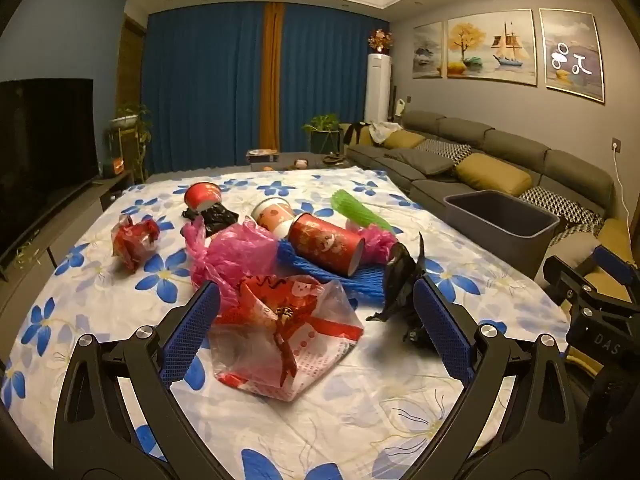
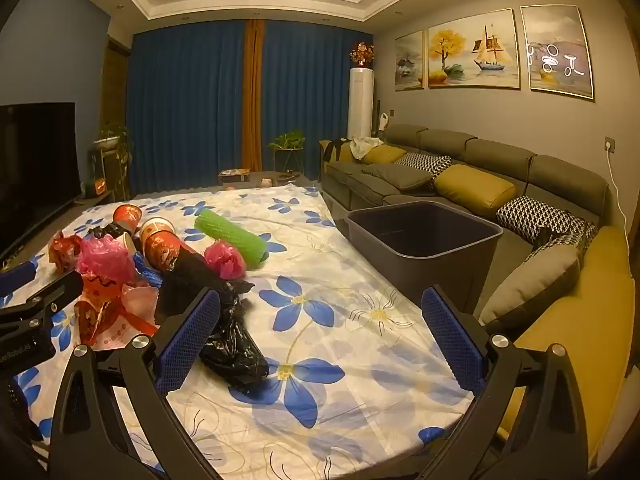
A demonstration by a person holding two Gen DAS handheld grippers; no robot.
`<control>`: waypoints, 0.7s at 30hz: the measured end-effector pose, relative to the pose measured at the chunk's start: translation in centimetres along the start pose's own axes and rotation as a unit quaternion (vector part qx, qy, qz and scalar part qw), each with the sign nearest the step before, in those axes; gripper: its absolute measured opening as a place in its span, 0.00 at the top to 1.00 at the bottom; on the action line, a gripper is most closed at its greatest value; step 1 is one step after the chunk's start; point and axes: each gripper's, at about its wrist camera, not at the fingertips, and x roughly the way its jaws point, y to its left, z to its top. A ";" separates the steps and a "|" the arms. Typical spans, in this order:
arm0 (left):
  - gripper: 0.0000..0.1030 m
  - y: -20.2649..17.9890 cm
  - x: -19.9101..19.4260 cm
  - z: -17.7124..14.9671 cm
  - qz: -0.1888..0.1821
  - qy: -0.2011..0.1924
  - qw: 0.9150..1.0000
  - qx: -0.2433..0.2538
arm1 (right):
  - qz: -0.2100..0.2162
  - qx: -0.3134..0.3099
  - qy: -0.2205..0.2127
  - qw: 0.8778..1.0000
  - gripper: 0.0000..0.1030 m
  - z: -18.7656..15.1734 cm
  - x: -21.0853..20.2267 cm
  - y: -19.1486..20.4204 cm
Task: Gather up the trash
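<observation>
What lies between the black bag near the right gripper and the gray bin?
In the right wrist view, only bare flowered tablecloth lies between the black bag and the gray bin; no other trash sits there.

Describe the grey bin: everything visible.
The grey bin is a dark, rectangular, open-topped tub, plastic by the look, with a rolled rim and walls tapering downward. It stands upright beside the floral-covered table, between it and the sofa. What shows of its inside holds nothing; the bottom is hidden. Neither gripper touches it.

Glossy black plastic bag point(image 2: 234, 344); matt cloth tablecloth point(image 2: 360, 360), probably cotton.
</observation>
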 end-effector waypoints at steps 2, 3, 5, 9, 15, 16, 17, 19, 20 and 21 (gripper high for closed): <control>0.07 0.1 0.0 0.0 -0.013 0.005 1.000 -0.005 | 0.000 0.000 0.000 1.000 0.05 0.0 0.0 0.0; 0.07 0.1 0.0 0.0 -0.013 0.005 1.000 -0.005 | 0.000 0.000 0.000 1.000 0.05 0.0 0.0 -0.1; 0.07 0.1 -0.1 0.0 -0.012 0.004 1.000 -0.006 | -0.001 0.001 0.001 1.000 0.05 0.0 0.0 -0.1; 0.07 0.3 0.1 0.1 -0.010 0.007 1.000 -0.011 | -0.002 0.002 0.000 1.000 0.05 0.4 -0.1 -0.5; 0.07 0.6 0.1 0.3 -0.011 0.000 1.000 -0.011 | -0.005 0.001 0.000 1.000 0.05 0.0 0.0 -0.4; 0.07 0.6 0.0 0.3 -0.009 -0.002 1.000 -0.014 | -0.007 0.002 0.000 1.000 0.05 0.0 0.1 -0.4; 0.07 0.4 -0.3 0.3 -0.007 -0.003 1.000 -0.013 | -0.007 0.002 0.000 1.000 0.05 -0.1 0.1 -0.4; 0.07 0.4 -0.3 0.4 -0.007 -0.003 1.000 -0.013 | -0.007 0.002 0.002 1.000 0.05 -0.1 0.2 -0.4; 0.07 0.3 -0.4 0.4 -0.007 -0.004 1.000 -0.013 | -0.007 0.002 0.002 1.000 0.05 -0.1 0.2 -0.4; 0.07 0.2 -0.3 0.4 -0.007 -0.004 1.000 -0.012 | -0.006 0.001 0.002 1.000 0.05 -0.2 0.1 -0.3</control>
